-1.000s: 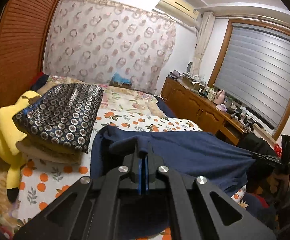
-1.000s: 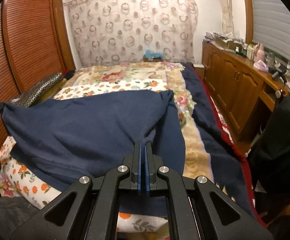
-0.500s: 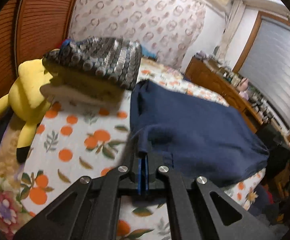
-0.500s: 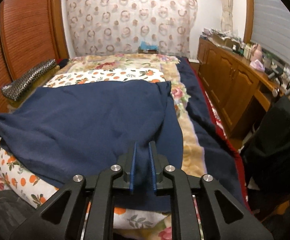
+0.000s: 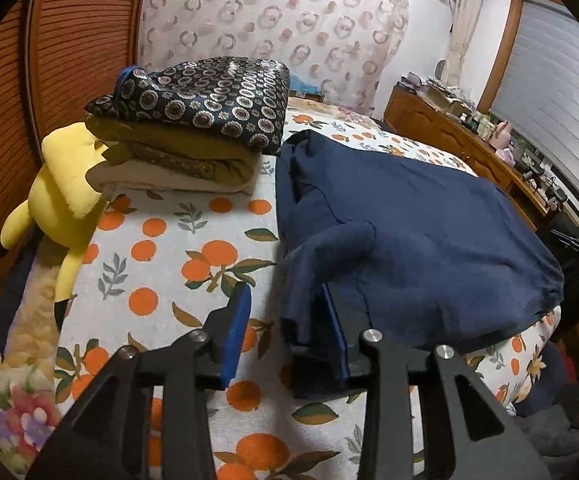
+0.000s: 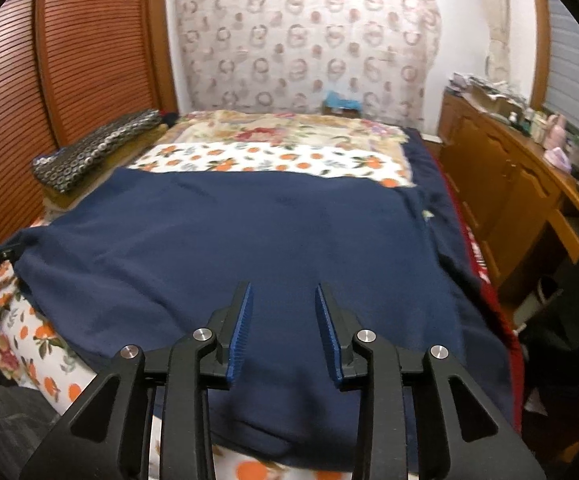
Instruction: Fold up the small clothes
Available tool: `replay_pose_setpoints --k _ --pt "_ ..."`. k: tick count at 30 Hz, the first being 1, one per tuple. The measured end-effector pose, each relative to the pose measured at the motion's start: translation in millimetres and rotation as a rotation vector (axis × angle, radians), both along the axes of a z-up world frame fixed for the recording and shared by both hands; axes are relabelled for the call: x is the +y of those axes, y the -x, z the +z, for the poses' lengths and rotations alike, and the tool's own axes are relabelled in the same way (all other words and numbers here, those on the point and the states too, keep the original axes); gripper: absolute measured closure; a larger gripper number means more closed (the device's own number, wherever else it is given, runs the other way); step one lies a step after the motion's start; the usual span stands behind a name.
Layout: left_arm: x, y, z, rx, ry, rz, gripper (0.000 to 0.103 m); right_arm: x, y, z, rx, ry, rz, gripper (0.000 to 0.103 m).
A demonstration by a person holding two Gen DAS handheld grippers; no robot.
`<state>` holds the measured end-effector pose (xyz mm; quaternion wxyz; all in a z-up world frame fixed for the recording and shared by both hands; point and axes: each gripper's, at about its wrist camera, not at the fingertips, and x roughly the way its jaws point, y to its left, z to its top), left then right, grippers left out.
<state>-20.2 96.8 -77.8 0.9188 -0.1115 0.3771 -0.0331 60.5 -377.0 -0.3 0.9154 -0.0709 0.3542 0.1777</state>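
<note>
- We are at the release that ends a spreading or folding pass: the navy garment (image 6: pixel 249 240) lies flat across the near part of the bed (image 5: pixel 161 248), over the orange-print sheet, its near hem at the bed's near edge.
- Our left gripper (image 5: pixel 285 320) has just been opening and stands partly apart; a drooping corner of the navy cloth hangs between the jaws, resting against the right pad, though unpinched as far as we can tell.
- Our right gripper (image 6: pixel 283 312) has also just been opening, moderately wide, above the garment's near hem with nothing clamped.
- A stack of folded clothes (image 5: pixel 193 128) sits at the bed's left edge beside a yellow plush toy (image 5: pixel 61 192).
- Next, in our judgement, the left jaws must draw clear of that limp corner without dragging it, then both grippers need fresh pinches on an edge to carry the next fold over.
</note>
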Motion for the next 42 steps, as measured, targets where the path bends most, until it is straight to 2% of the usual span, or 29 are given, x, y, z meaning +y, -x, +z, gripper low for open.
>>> replay_pose_setpoints --k 3,8,15,23,29,34,35,36,37,38,42 --pt "-1.5 -1.1 -2.8 0.011 -0.002 -0.006 0.067 15.8 -3.6 -7.6 0.015 -0.009 0.036 0.07" --pt "-3.4 -3.7 -6.9 0.023 0.007 -0.025 0.05 37.1 -4.5 -22.3 0.044 -0.011 0.081 0.069" --pt "-8.7 -3.9 -10.7 0.033 0.017 -0.019 0.05 57.5 -6.5 -42.6 0.076 0.028 0.115 0.068" --pt "-19.6 -3.6 -14.3 0.048 0.033 -0.052 0.05 58.8 -8.6 -57.7 0.106 0.043 0.11 0.065" --pt "-27.0 -6.4 -16.4 0.056 0.024 -0.059 0.05 59.5 -5.4 -65.6 0.099 0.054 0.109 0.06" --pt "-28.7 -8.2 -17.8 0.042 0.039 -0.074 0.05 57.9 -2.8 -68.6 0.076 0.051 0.116 0.05" --pt "-29.3 -10.4 -18.2 0.039 0.046 -0.082 0.054 56.9 -2.7 -68.9 0.073 0.05 0.112 0.049" --pt "-29.9 -12.1 -18.5 0.036 0.06 -0.096 0.062 55.9 -2.7 -69.2 0.07 0.045 0.108 0.049" --pt "-31.8 -15.4 -19.2 0.041 0.074 -0.106 0.078 55.1 -2.3 -69.4 0.066 0.042 0.108 0.049" --pt "-32.0 -17.6 -19.9 0.044 0.091 -0.116 0.084 55.0 -1.6 -69.7 0.061 0.042 0.108 0.048" --pt "-32.9 -28.6 -19.3 0.035 0.148 -0.18 0.096 54.0 0.1 -70.1 0.054 0.039 0.113 0.047"
